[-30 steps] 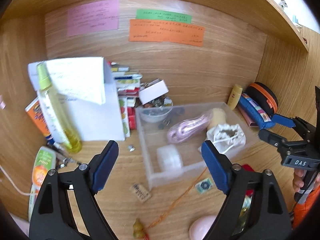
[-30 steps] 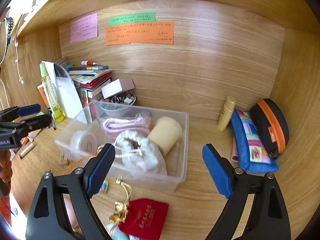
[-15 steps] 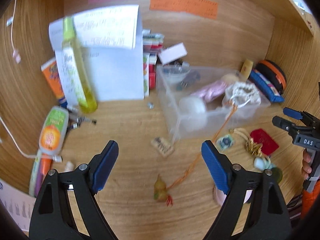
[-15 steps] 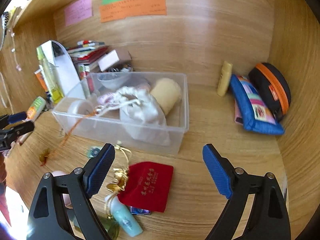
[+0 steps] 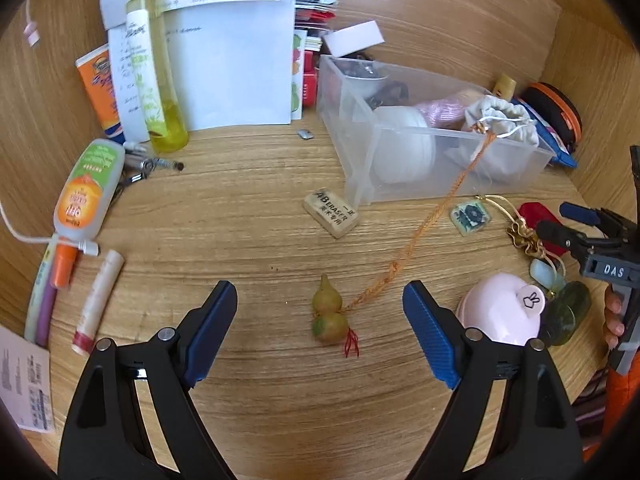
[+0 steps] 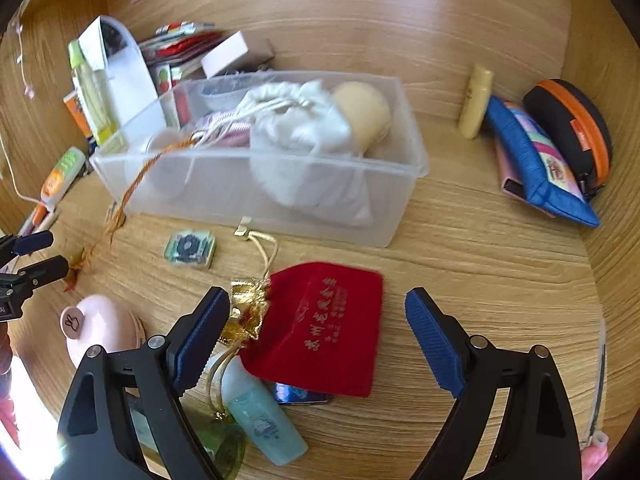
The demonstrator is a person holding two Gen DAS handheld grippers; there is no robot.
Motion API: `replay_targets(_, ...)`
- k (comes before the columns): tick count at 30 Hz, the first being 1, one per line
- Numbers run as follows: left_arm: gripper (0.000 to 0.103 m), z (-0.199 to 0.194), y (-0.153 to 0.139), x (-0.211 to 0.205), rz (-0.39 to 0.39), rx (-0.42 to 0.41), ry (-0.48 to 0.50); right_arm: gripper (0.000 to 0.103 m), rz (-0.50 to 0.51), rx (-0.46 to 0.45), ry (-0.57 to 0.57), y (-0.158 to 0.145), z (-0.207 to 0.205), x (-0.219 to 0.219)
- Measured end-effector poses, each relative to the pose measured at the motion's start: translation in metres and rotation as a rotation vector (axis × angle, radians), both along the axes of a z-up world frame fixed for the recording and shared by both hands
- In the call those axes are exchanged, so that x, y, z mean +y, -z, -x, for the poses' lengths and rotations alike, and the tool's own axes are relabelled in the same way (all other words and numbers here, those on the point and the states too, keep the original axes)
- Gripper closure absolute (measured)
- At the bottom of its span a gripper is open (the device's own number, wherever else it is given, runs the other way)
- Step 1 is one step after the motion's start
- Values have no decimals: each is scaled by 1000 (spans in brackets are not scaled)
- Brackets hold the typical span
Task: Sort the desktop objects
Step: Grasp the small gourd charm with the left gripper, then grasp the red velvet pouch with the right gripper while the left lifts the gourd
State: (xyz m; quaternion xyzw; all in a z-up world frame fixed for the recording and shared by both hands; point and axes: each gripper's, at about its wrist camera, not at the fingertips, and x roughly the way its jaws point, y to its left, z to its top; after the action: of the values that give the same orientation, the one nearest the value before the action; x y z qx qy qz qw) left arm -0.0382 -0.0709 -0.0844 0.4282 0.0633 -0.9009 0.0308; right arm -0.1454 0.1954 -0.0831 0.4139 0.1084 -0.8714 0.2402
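Note:
My left gripper [image 5: 320, 312] is open and empty, its jaws either side of a small gourd charm [image 5: 329, 312] on the desk. The charm's orange cord [image 5: 432, 216] runs up into a clear plastic bin [image 5: 416, 184]. My right gripper [image 6: 318, 328] is open and empty above a red velvet pouch [image 6: 324, 324]. The bin [image 6: 280, 184] holds a white drawstring bag [image 6: 304, 132], a beige roll [image 6: 366, 114] and a tape roll [image 5: 404, 150]. An eraser [image 5: 331, 212], a pink round case [image 5: 500, 316] and a small square tile [image 6: 190, 249] lie loose on the desk.
Paper sheets [image 5: 224, 64], a yellow spray bottle [image 5: 156, 80], tubes and pens [image 5: 80, 200] crowd the left. A blue pencil case [image 6: 536, 160], black-and-orange case [image 6: 572, 128] and yellow tube [image 6: 476, 100] sit at right. A blue bottle [image 6: 260, 416] lies by the pouch. Wooden walls enclose the desk.
Both grippers have pulled back from the bin and tipped down toward the desk front. The gourd charm and the red pouch now sit between their open jaws.

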Motion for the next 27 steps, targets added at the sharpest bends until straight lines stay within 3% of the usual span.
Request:
replay_targets(7,20,2,9,6,4,-20,-1,15,4,-34,-5,7,3,-3)
replay_targets(10,34,6,16,4,-1,-51,0,15,0,-51,-25,10,2,-5)
replay_targets(13,39,6,18,5,20,-54,0,15,-19,-60,-47,14,2,-10)
replay_targets(15,48,5,18,6,26,-47,3,15,-35,-67,-59,17,2,-14)
replay_targets(20,83,4,18,3,59,-30,-47,15,-49,-81,-76,23,6,-21)
replay_targets(22,84,4,18,-2,45,-25,-62,17,-41,-70,-87,23,7,-21)
replay_targets(27,84,1,15,-8,38,-1,-80,64,-15,-46,-104,19,5,-19)
